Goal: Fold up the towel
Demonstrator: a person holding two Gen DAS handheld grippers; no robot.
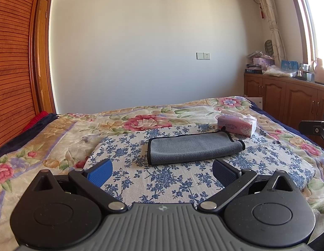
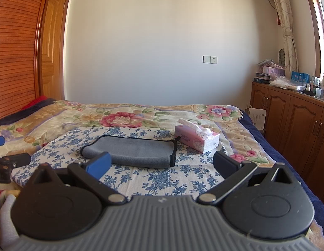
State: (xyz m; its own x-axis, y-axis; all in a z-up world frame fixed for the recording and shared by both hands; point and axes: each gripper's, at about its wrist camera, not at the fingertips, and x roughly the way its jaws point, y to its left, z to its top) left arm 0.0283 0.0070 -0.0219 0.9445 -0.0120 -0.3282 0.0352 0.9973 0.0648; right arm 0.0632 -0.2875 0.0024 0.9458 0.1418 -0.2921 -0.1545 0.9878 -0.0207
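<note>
Towel (image 1: 194, 148), grey and folded, lies on the blue-flowered cloth (image 1: 141, 179) just beyond both tongs; left gripper (image 1: 162, 172) and right gripper (image 2: 162, 166) are spread wide, holding nothing, clear of it.

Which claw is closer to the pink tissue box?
Right. The right claw sits just before the tissue box; the left claw is farther back, with the gray towel between.
</note>
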